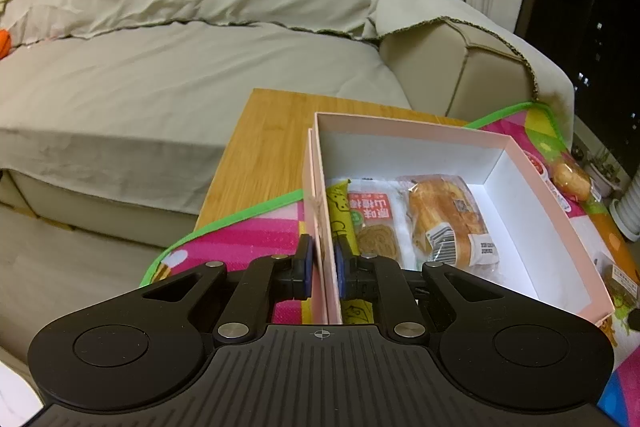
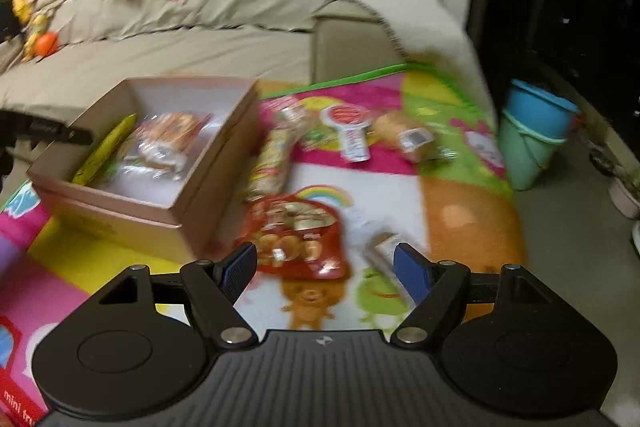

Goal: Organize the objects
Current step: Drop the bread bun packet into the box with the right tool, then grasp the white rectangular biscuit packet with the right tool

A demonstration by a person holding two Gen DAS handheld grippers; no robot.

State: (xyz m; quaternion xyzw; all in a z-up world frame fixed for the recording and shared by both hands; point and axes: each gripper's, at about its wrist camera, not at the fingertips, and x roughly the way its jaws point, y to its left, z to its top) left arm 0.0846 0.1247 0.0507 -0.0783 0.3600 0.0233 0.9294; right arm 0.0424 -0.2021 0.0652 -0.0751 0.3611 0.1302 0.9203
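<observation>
My left gripper [image 1: 324, 269] is shut on the left wall of an open pink box [image 1: 416, 129], one pad outside and one inside. In the box lie a yellow packet [image 1: 340, 215], a red-labelled biscuit packet [image 1: 372, 223] and a wrapped bread [image 1: 440, 219]. The right wrist view is blurred. My right gripper [image 2: 326, 269] stands open just above a red snack bag [image 2: 296, 235] on the play mat [image 2: 380, 187], right of the box [image 2: 216, 163]. A small pale packet [image 2: 380, 247] lies by its right finger. The left gripper [image 2: 44, 131] shows at that box's far left wall.
More snacks lie on the mat beyond: a long biscuit tube [image 2: 272, 159], a red-and-white packet [image 2: 348, 131] and a wrapped bread [image 2: 404, 137]. A beige sofa [image 1: 160, 75] runs behind. A wooden table [image 1: 272, 147] underlies the box. Stacked buckets [image 2: 532, 135] stand right.
</observation>
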